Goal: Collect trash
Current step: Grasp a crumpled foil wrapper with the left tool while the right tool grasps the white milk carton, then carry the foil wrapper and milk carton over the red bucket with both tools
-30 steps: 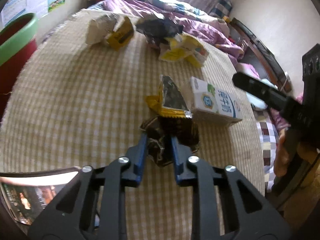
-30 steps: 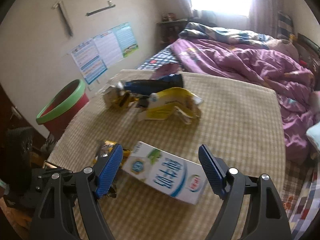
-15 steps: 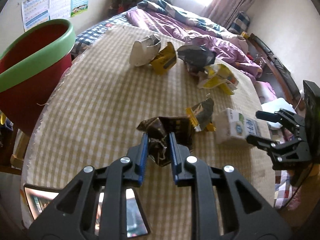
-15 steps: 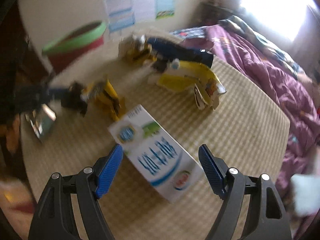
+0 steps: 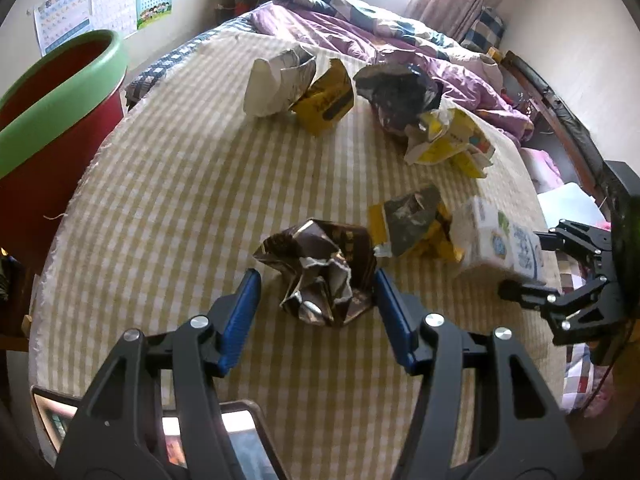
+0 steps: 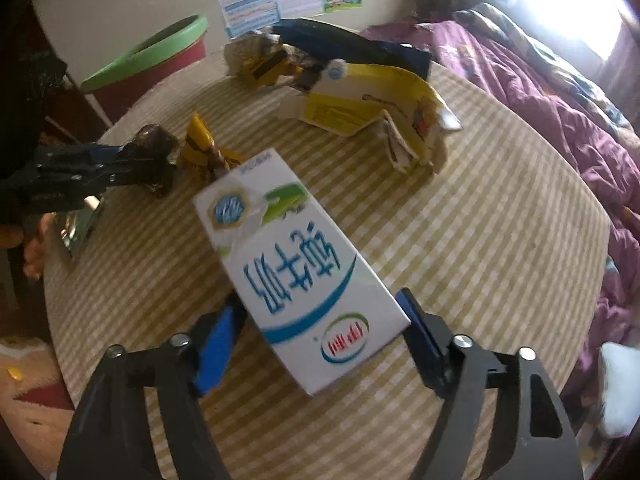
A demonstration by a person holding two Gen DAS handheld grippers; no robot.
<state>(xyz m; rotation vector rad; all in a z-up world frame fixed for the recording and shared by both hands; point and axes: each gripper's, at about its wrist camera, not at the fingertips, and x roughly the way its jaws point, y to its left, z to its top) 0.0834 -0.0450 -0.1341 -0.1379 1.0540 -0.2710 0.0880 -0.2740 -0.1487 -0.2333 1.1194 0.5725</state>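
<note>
1. The left gripper (image 5: 316, 292) points down at the checked tablecloth (image 5: 168, 184); its jaws are opening, blue pads clear of the crumpled brown wrapper (image 5: 320, 264) that sits between them on the cloth.
2. The right gripper (image 6: 320, 328) straddles the near end of the white milk carton (image 6: 288, 256). Its jaws are closing; the left pad looks against the carton's edge, the right pad just beside its corner, so a firm grip cannot be told.
3. Between the two grippers lies one yellow-and-grey crumpled wrapper (image 5: 412, 228), touching the milk carton's far end.
4. Beyond the left gripper lie four more pieces: a white torn carton (image 5: 276, 84), a yellow packet (image 5: 326, 100) against it, a dark crumpled bag (image 5: 396, 88), and a flattened yellow-and-white carton (image 5: 448, 140).
5. That makes seven pieces of trash on the cloth, counted.
6. One container, a red bin with a green rim (image 5: 60, 92), stands off the table's edge to the left gripper's left; its inside cannot be seen.
7. A phone-like screen (image 5: 244, 440) lies under the left gripper.
</note>
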